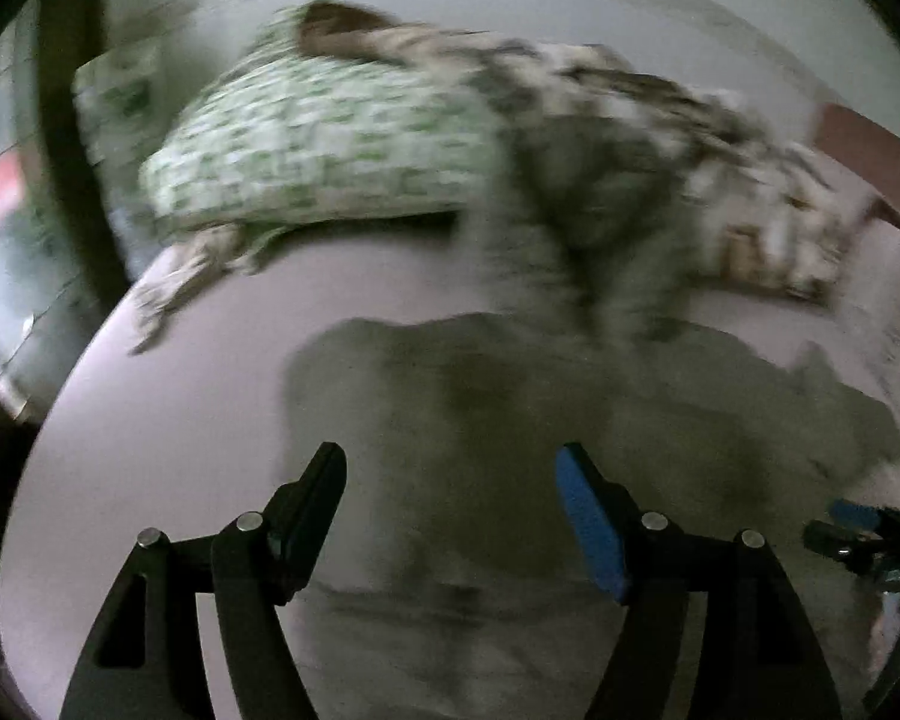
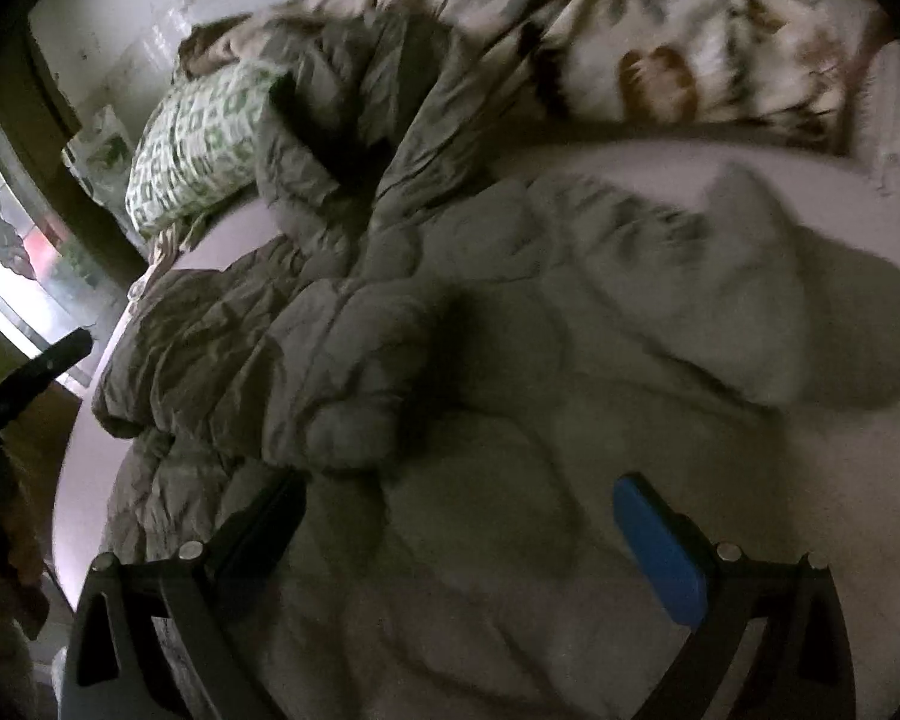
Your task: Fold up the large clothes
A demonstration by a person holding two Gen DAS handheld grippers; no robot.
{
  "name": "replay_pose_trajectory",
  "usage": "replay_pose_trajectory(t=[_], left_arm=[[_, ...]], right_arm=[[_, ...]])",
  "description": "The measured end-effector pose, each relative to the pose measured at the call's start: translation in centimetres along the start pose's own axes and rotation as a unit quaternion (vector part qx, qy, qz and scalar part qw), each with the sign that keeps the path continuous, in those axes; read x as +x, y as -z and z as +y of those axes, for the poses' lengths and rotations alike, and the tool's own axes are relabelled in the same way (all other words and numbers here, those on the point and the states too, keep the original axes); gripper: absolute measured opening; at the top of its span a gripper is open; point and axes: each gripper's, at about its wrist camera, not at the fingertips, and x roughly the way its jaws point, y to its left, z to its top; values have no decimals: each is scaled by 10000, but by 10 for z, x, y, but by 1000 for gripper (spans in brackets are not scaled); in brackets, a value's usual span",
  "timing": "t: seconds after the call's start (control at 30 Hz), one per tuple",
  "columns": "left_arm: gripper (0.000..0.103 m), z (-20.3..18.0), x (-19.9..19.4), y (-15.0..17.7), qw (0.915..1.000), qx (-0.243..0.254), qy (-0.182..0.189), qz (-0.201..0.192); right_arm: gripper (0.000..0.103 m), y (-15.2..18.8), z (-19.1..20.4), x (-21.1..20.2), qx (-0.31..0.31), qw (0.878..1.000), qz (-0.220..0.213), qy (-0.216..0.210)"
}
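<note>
Both grippers, left (image 1: pixel 450 516) and right (image 2: pixel 456 540), hover jaws apart and empty over a crumpled grey quilted jacket (image 2: pixel 390 360) below the green-patterned pillow (image 2: pixel 198 138), folding apparently barely begun.

Items counted on the bed (image 1: pixel 150 420): one grey quilted jacket (image 2: pixel 450 420), spread across the sheet; one green-and-white patterned pillow (image 1: pixel 318 150); one leaf-patterned blanket (image 2: pixel 660 42), bunched along the far side. Grippers: two, the left gripper (image 1: pixel 450 498) and the right gripper (image 2: pixel 456 534), each with two fingers, one black and one blue-padded. Motion blur prevents any finer count
</note>
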Motion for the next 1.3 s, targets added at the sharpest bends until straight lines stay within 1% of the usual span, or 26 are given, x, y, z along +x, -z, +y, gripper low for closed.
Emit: replay_pose_trajectory(t=[0.1,0.13,0.17,0.2,0.23,0.27,0.3,0.33,0.37,0.43,0.47,0.5,0.53,0.6,0.67,0.73,0.8,0.83,0.87,0.93,1.03,1.1,1.13,1.23,1.27,1.3], left_arm=[[73,23,18,2,9995,-92,-303,75],[73,27,24,4,9992,-59,-371,126],[73,26,32,6,9990,-21,-390,202],[73,26,41,8,9988,12,-376,307],[73,27,49,12,9983,47,-370,439],[73,27,55,15,9979,79,-350,538],[73,26,60,20,9974,110,-285,649],[73,23,63,25,9971,161,-177,724],[73,19,66,30,9966,259,-95,780],[73,3,69,41,9945,558,59,890],[73,-4,72,45,9933,667,93,938],[73,-11,74,50,9920,733,57,1026],[73,-21,77,56,9904,882,-40,1062],[73,-33,81,61,9883,1109,-238,1017],[73,-37,82,63,9873,1191,-339,1000],[73,-37,78,63,9874,1175,-345,998],[73,-34,72,61,9876,1153,-340,1010],[73,-34,66,61,9878,1157,-341,989],[73,-36,60,59,9880,1162,-343,957],[73,-37,47,58,9895,1147,-279,836],[73,-43,31,58,9901,1181,-238,718],[73,-47,20,60,9912,1142,-159,656],[73,-49,14,61,9923,1073,-115,616],[76,-57,8,63,9949,856,-170,499],[76,-61,10,62,9954,791,-229,497],[76,-64,11,61,9955,743,-262,517]], right_arm=[[101,-16,-1,39,517,9973,282,-439],[94,-19,-2,52,719,9952,379,-540],[78,-22,-5,68,984,9918,516,-638],[63,-23,-6,76,1116,9898,591,-663],[32,-24,-6,86,1233,9875,687,-703],[32,-24,-3,89,1235,9876,686,-678],[30,-25,-1,86,1137,9897,619,-617],[22,-28,6,77,853,9942,464,-460],[19,-31,12,64,507,9983,244,-169],[17,-40,16,41,36,9990,-182,416],[16,-43,12,34,-112,9963,-333,779],[16,-47,4,34,-107,9947,-360,954],[16,-48,-9,38,68,9950,-263,965],[16,-43,-28,59,246,9951,126,945],[18,-32,-30,76,74,9940,382,1025],[21,-28,-28,77,29,9942,253,1047],[26,-27,-30,72,212,9945,209,1000],[34,-27,-32,68,312,9948,187,952],[49,-26,-34,61,398,9954,143,854],[83,-24,-37,47,474,9964,-21,702],[83,-17,-45,22,578,9966,-219,551],[83,-9,-58,2,689,9962,-322,428],[83,-7,-67,-9,729,9956,-384,440],[83,-3,-104,-38,935,9915,-598,682],[83,-1,-114,-44,992,9895,-652,826],[83,3,-132,-51,1108,9855,-704,1076]])
